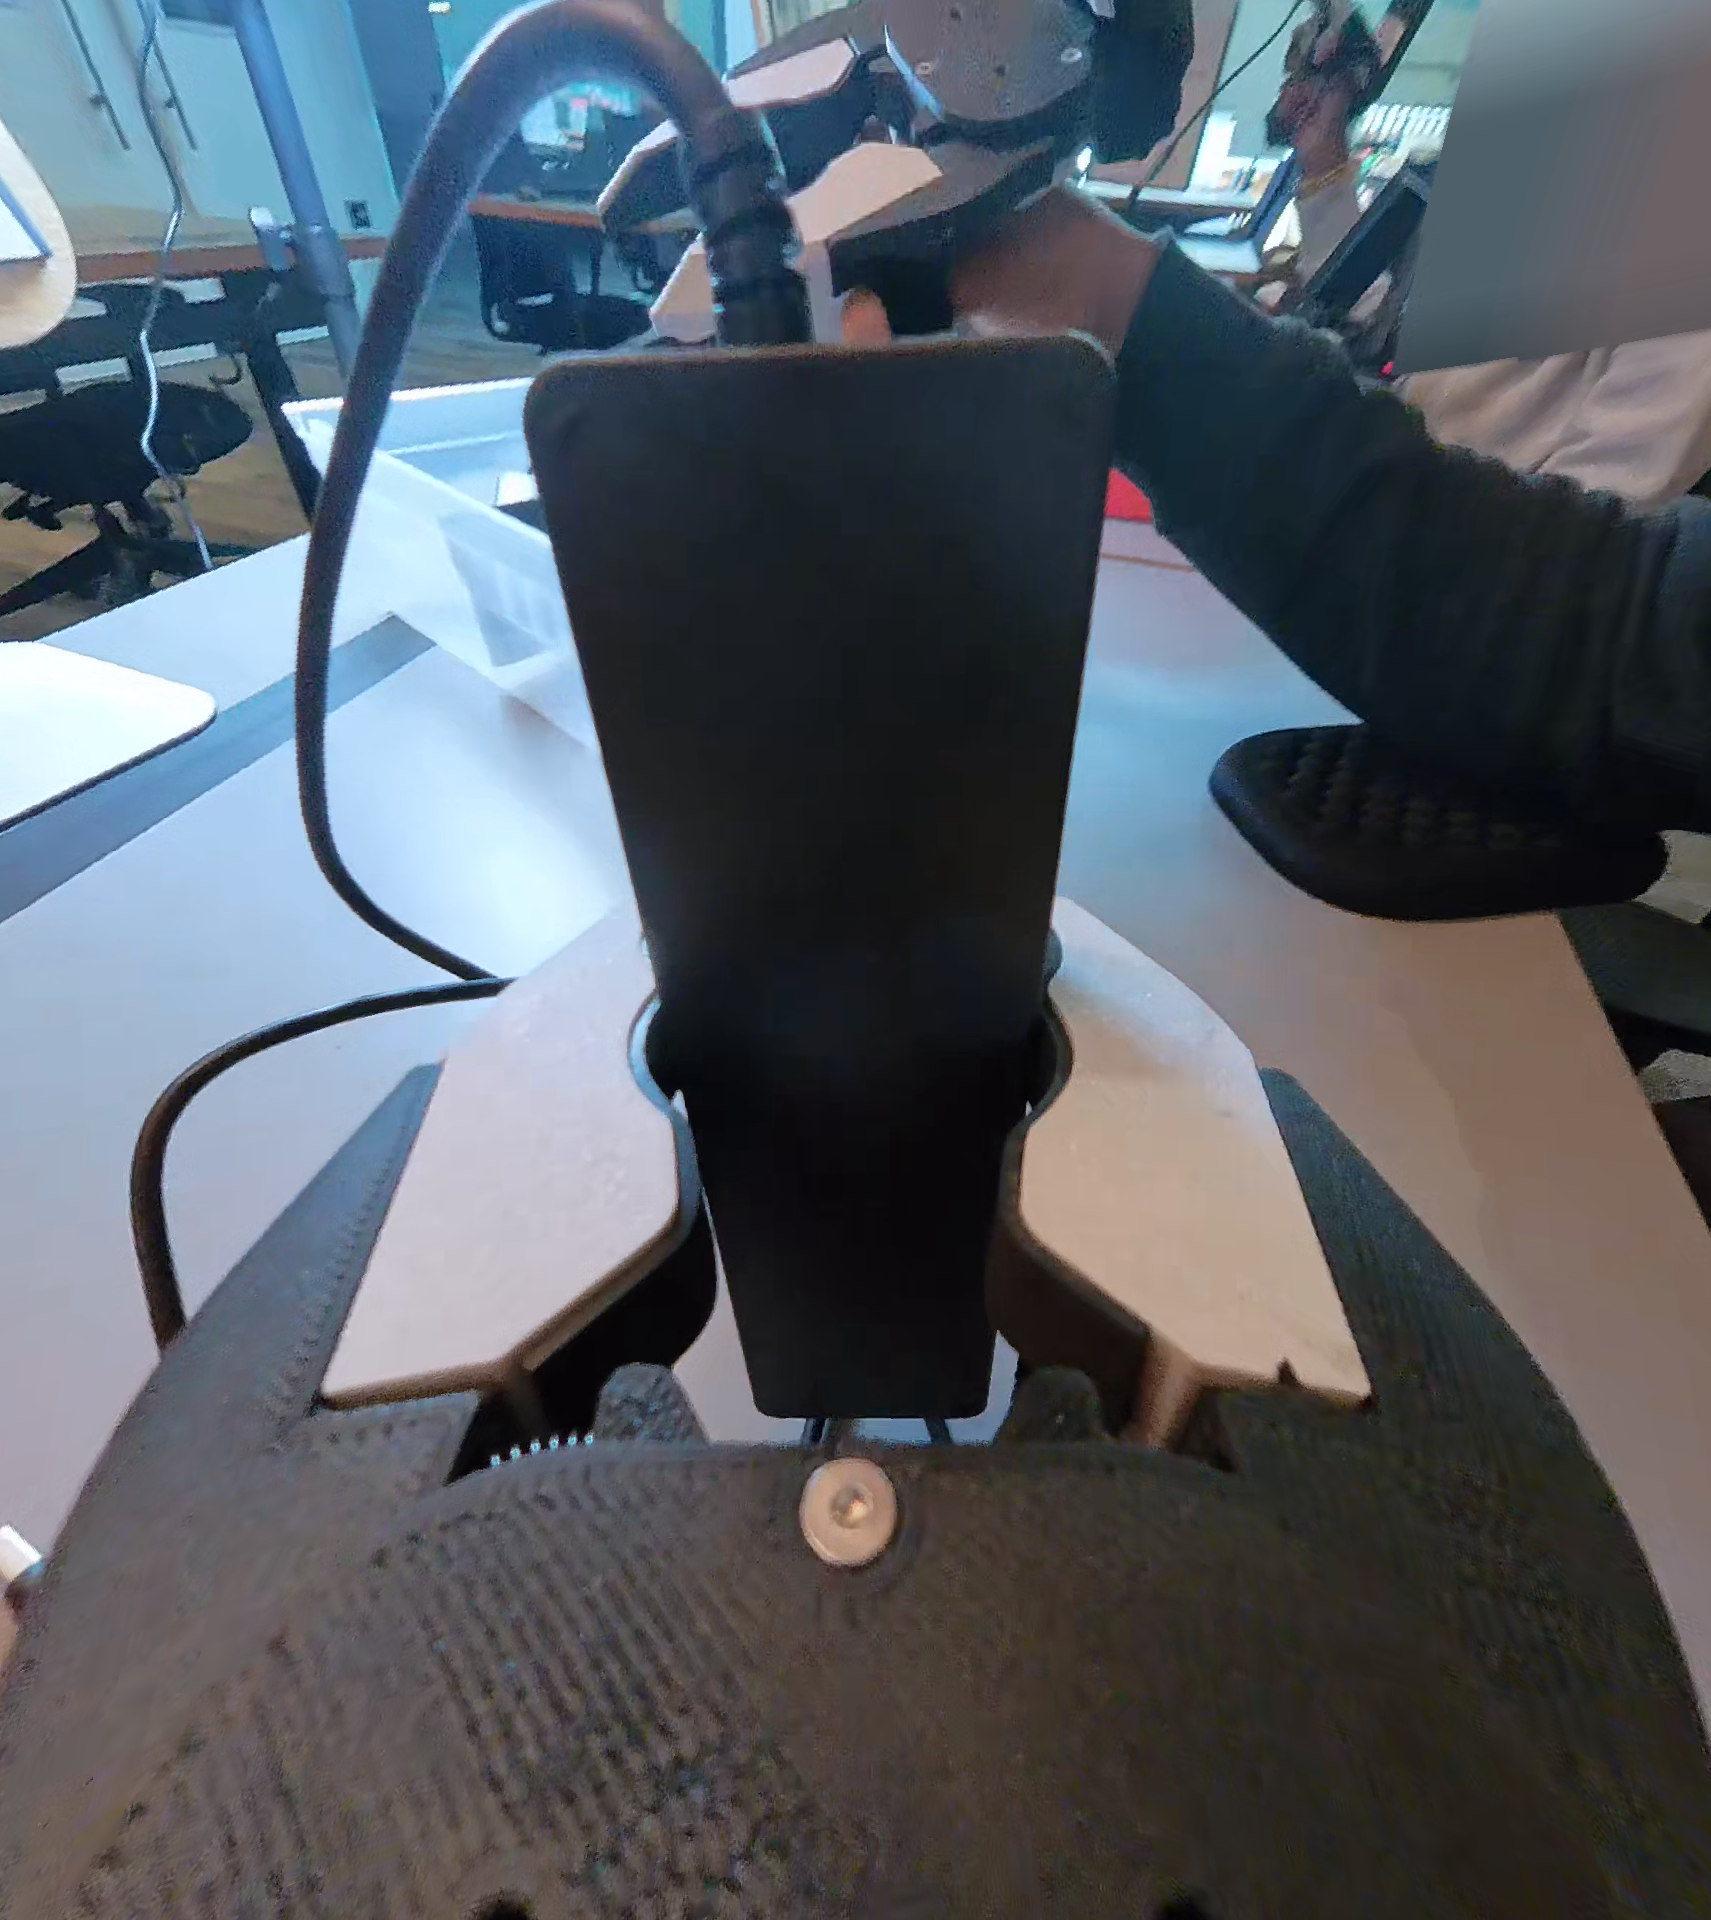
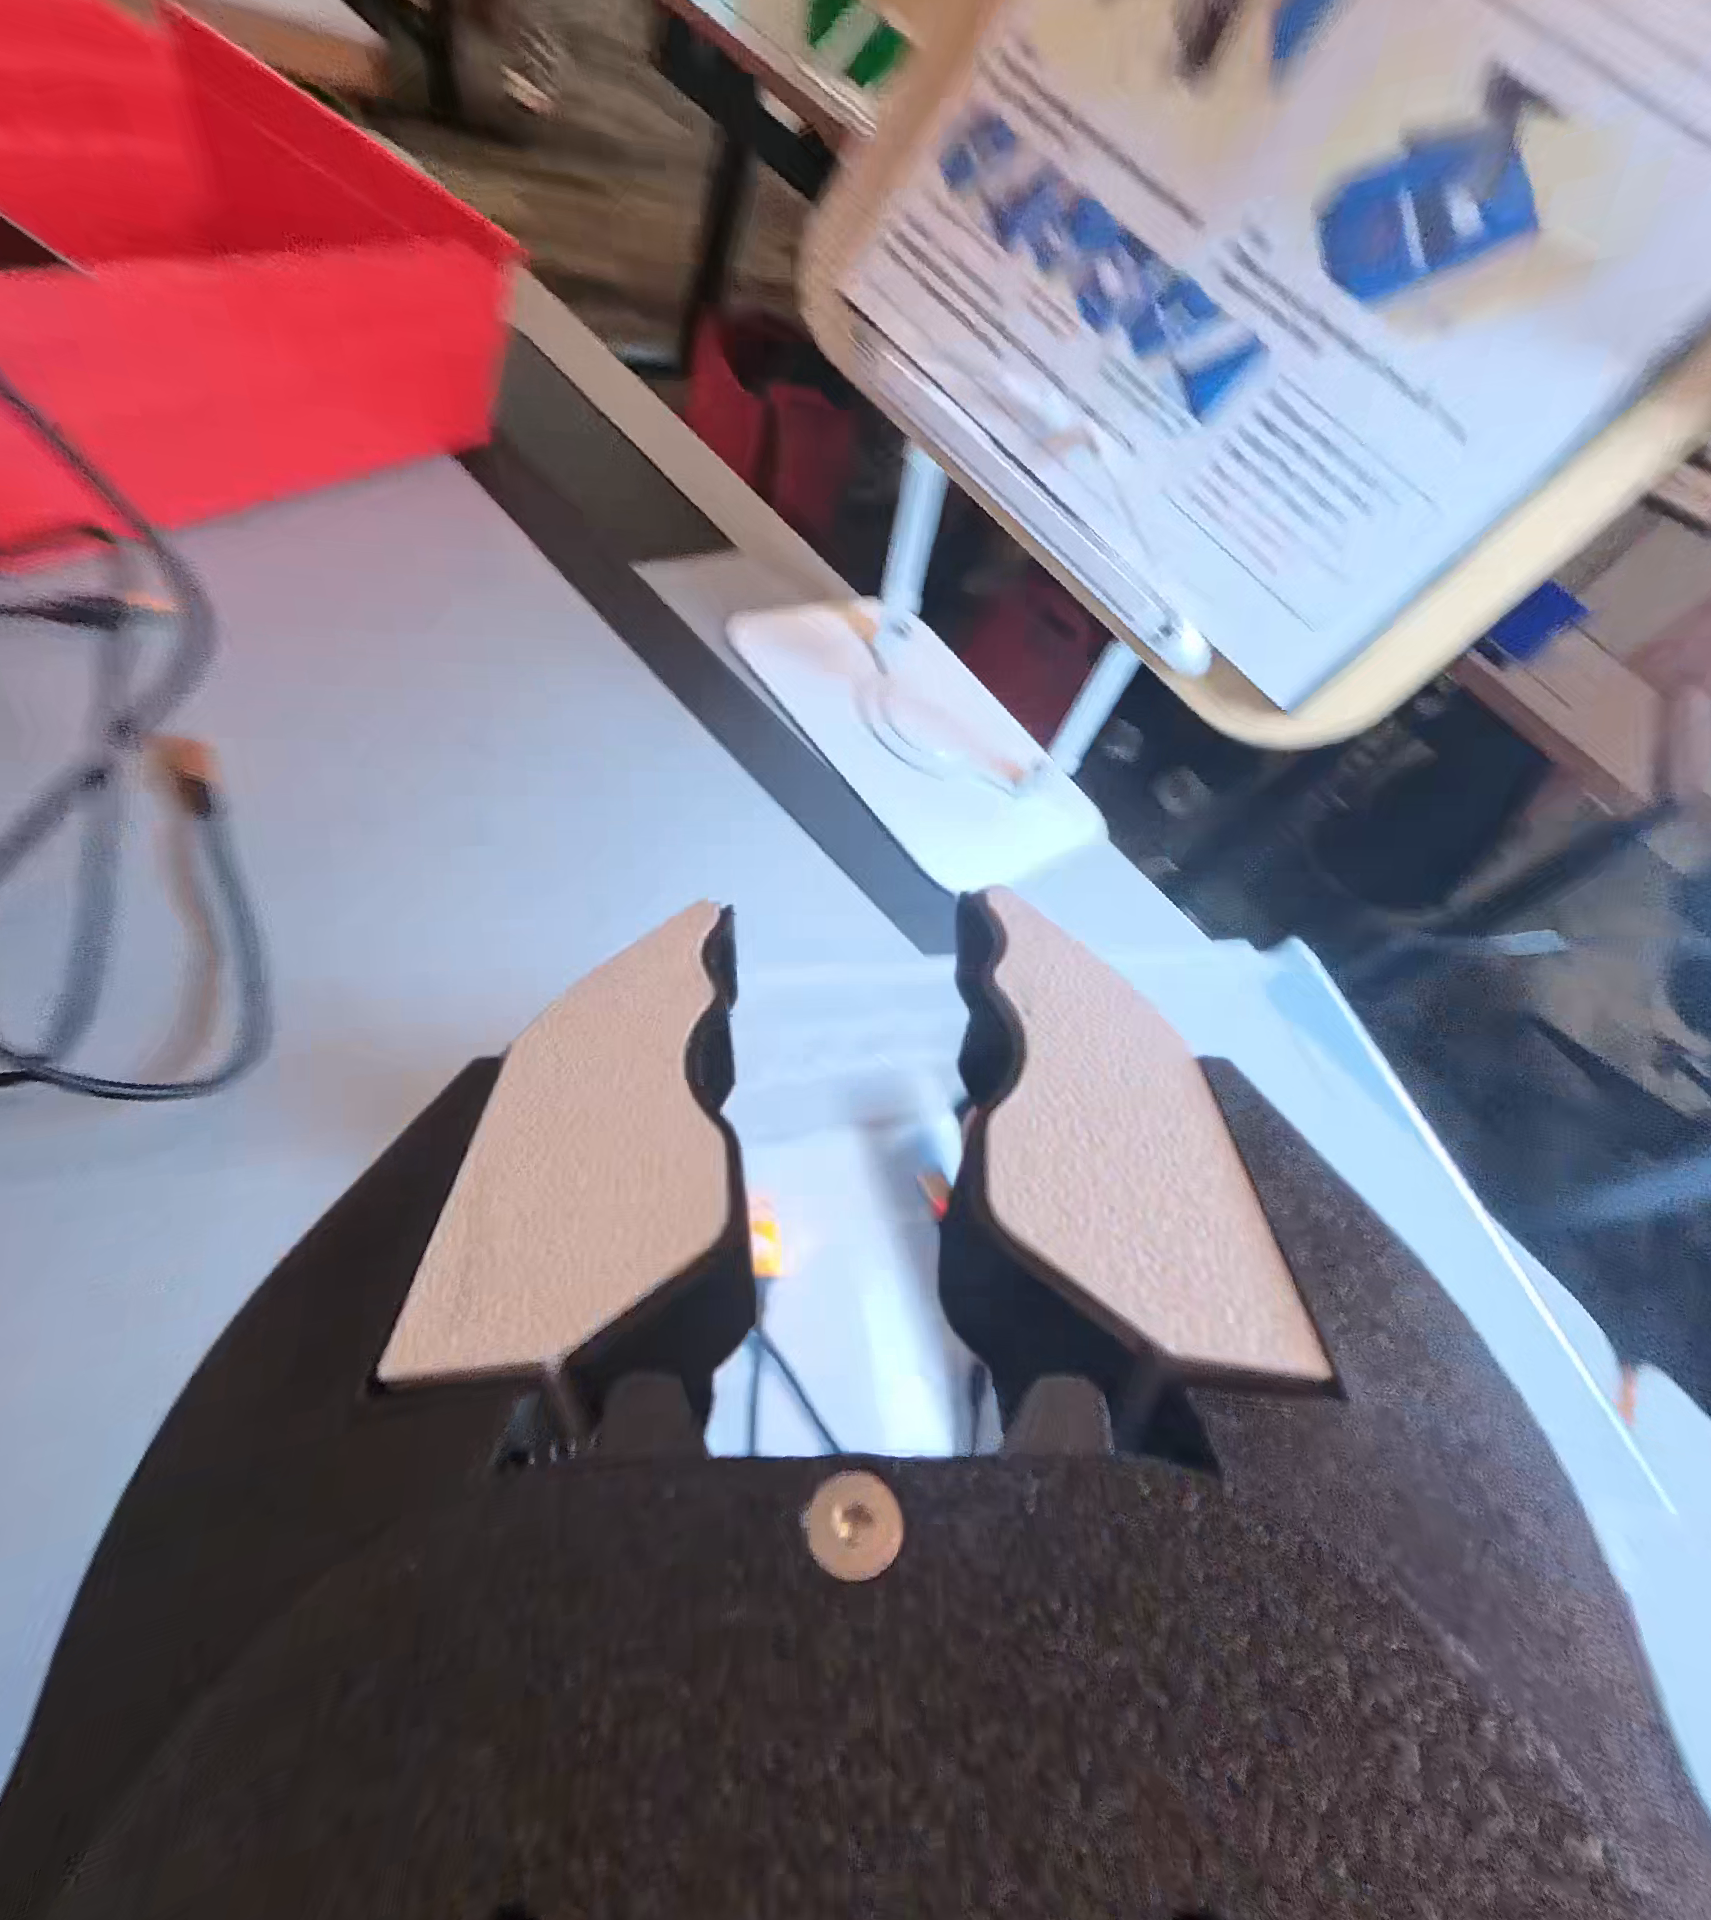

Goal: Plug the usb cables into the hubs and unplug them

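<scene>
In the left wrist view my left gripper [image 1: 846, 935] is shut on a long flat black hub [image 1: 820, 675], which stands up between the fingers. A thick black cable [image 1: 331, 623] leaves the hub's far end and loops left and down to the white table [image 1: 155, 1039]. The right gripper [image 1: 830, 156] shows beyond the hub's far end, held by a hand in a dark sleeve. In the blurred right wrist view my right gripper [image 2: 846, 914] is open and empty above the table. A white object with small orange parts [image 2: 882, 1174] lies below it. Thin dark cables [image 2: 207, 935] with a USB plug [image 2: 181, 769] lie to the left.
A red bin [image 2: 207, 312] stands at the far left. A printed sign board [image 2: 1350, 312] on a white stand [image 2: 913, 717] is at the table's edge. A clear plastic bin [image 1: 456, 561] sits behind the hub. A black chair armrest [image 1: 1402, 821] is at the right. Left tips to right tips: about 25 cm.
</scene>
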